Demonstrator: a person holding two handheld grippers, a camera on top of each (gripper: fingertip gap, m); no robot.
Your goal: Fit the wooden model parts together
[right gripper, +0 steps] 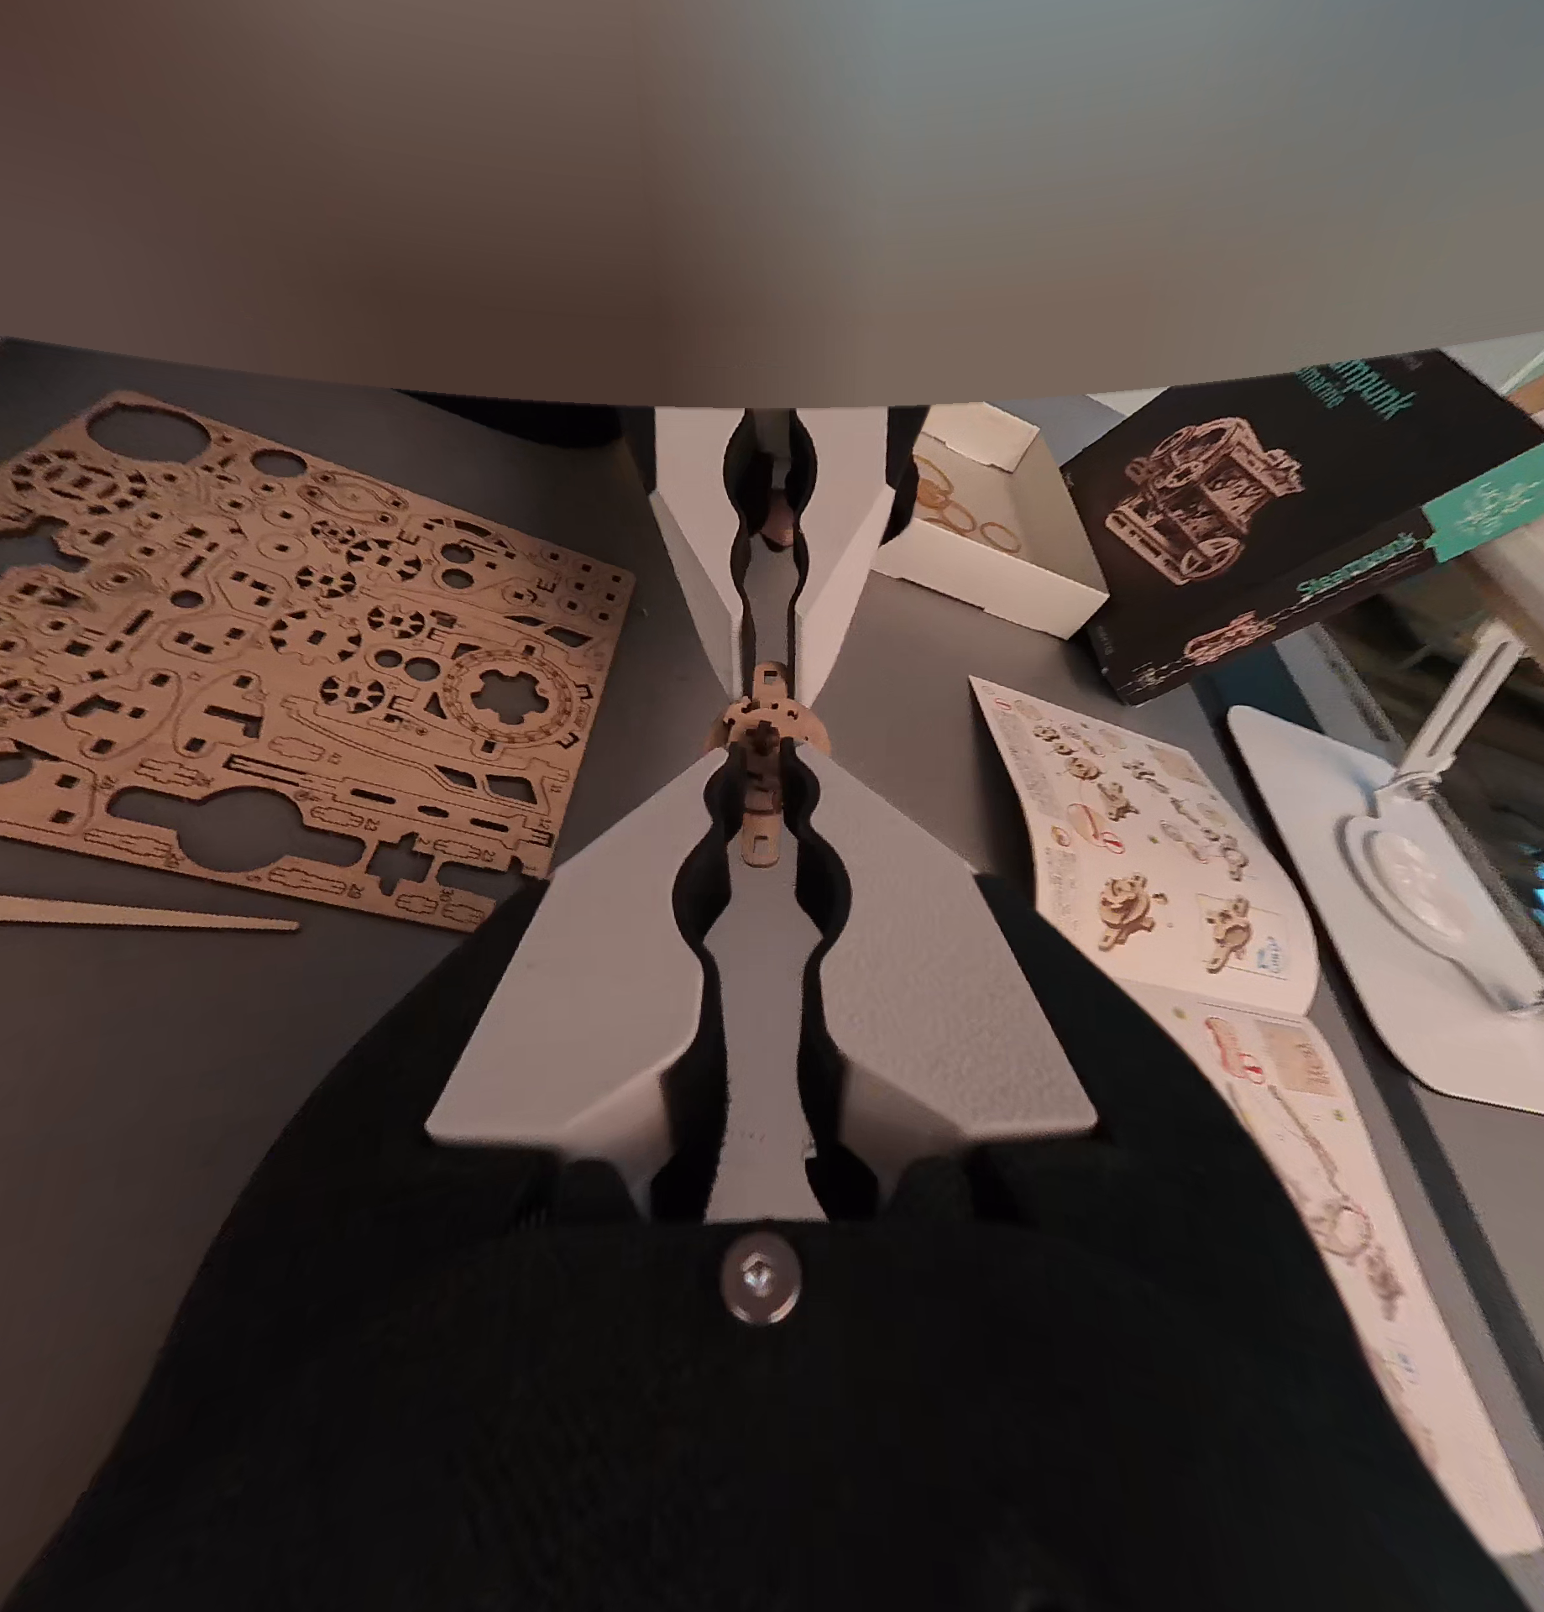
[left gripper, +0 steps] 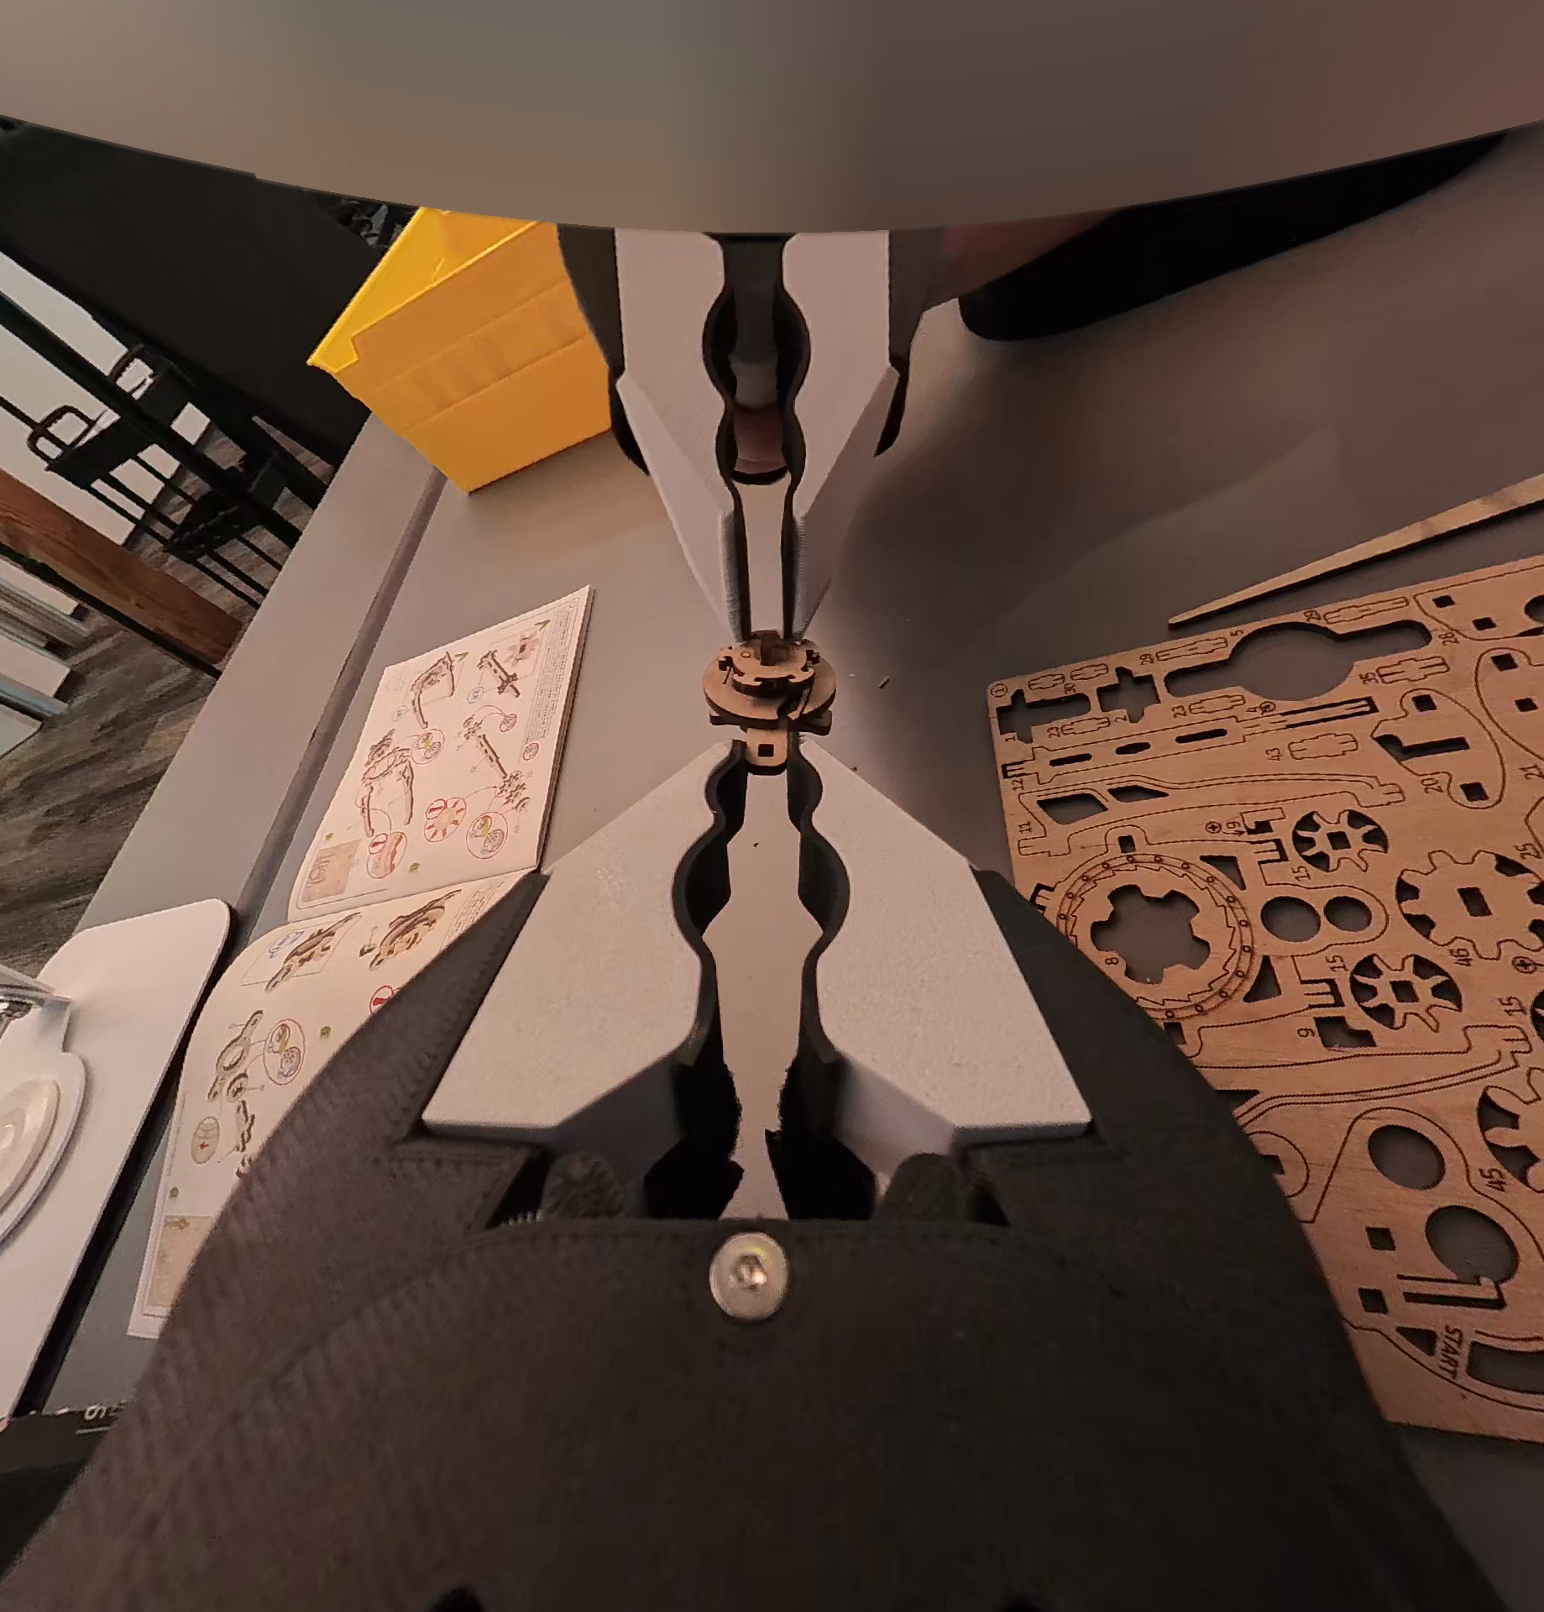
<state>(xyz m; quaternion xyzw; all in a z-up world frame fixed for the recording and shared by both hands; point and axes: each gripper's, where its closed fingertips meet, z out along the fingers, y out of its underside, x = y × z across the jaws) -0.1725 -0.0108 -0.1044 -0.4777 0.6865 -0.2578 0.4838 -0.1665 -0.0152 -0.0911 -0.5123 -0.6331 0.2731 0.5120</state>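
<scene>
A small round wooden gear assembly [left gripper: 768, 689] on a short axle hangs in the air between my two grippers, which face each other tip to tip. In the left wrist view my left gripper [left gripper: 764, 754] is shut on the axle stub below the discs, and my right gripper [left gripper: 765, 624] comes in from the top and pinches the other end. In the right wrist view my right gripper [right gripper: 758, 763] is shut on a slotted wooden shaft [right gripper: 758, 824] of the assembly [right gripper: 764, 722]. The left gripper [right gripper: 770, 672] holds the peg on the far side.
A laser-cut wooden parts sheet [left gripper: 1318, 872] [right gripper: 271, 628] lies flat on the grey table with a thin wooden stick [right gripper: 123, 911] beside it. An open instruction booklet [left gripper: 454, 759] [right gripper: 1143, 829], a yellow bin [left gripper: 480, 349], a black kit box [right gripper: 1274, 532], a small white box [right gripper: 986, 523] and a white lamp base [right gripper: 1361, 872] lie around. My two grippers' fingertips are within a few centimetres of each other. The white lamp base [right gripper: 1361, 872] is about 35 cm from both grippers' fingertips.
</scene>
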